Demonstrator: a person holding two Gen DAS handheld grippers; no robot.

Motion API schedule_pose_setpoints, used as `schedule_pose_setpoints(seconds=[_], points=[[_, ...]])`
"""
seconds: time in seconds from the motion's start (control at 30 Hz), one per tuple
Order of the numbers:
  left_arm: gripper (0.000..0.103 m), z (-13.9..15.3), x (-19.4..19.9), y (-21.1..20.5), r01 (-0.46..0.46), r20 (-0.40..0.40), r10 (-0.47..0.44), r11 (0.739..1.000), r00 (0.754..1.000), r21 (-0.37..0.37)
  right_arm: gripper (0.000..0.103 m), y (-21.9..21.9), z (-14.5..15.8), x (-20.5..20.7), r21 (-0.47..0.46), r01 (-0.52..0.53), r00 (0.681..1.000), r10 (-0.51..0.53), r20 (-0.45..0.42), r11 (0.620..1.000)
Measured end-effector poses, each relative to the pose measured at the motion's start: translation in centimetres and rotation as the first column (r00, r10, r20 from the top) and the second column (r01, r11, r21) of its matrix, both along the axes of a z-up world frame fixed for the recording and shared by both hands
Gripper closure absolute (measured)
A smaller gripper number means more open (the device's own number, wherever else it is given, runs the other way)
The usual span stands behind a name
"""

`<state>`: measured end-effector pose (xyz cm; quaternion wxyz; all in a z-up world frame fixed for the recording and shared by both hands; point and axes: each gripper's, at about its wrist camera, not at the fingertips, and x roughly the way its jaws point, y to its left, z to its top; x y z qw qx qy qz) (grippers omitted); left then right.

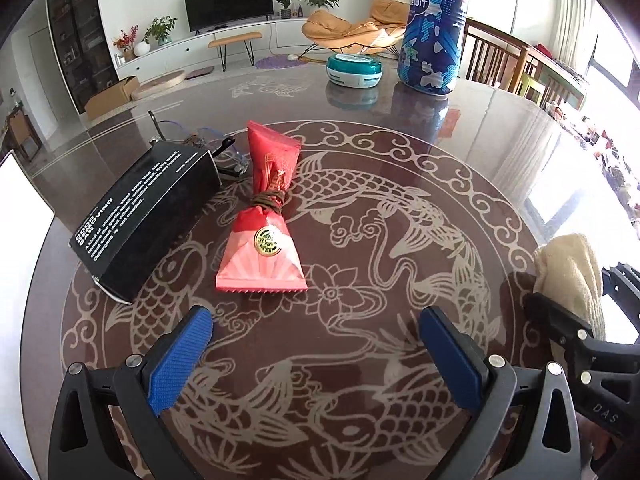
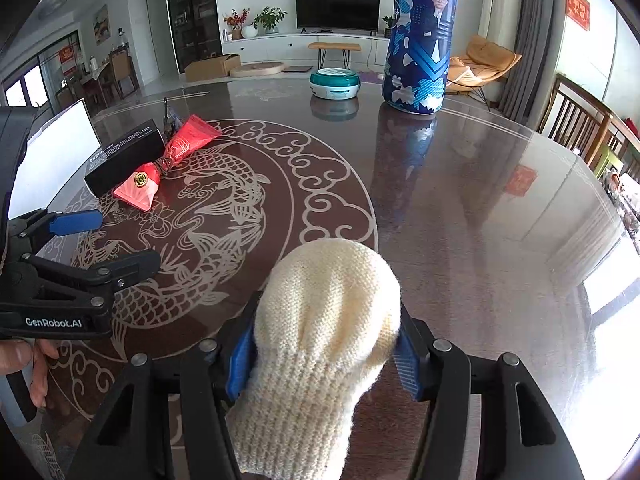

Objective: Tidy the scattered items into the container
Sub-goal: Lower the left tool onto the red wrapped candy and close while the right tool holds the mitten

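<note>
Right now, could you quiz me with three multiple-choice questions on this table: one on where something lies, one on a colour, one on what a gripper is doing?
1. What lies right beside the red packet?
A. black box
B. teal tin
C. blue can

2. What colour are the left gripper pads?
A. red
B. blue
C. white

3. What is the right gripper doing?
A. hanging open, empty
B. gripping the knit glove
C. gripping the packet

Answers:
1. A, the black box lies against the packet's side.
2. B, both pads show blue.
3. B, the cream knit glove sits pinched between its pads.
</note>
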<state>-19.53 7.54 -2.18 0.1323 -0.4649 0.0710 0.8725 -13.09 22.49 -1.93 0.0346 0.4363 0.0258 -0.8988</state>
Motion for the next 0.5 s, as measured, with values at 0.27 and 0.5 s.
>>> schedule_pose_setpoints(seconds=[0.27, 0.5], points=[[0.000, 0.1, -4.9, 1.1, -0.008, 0.005, 0.008, 1.000, 1.000, -0.001, 0.045, 0.0, 0.0, 0.0, 0.000, 0.000, 1.000, 0.000, 0.000, 1.000], [0.078, 1.1, -5.4, 0.2, -0.038, -0.018, 0.038, 0.999, 0.999, 0.014, 0.045, 0.0, 0.0, 0.0, 0.000, 0.000, 1.000, 0.000, 0.000, 1.000]])
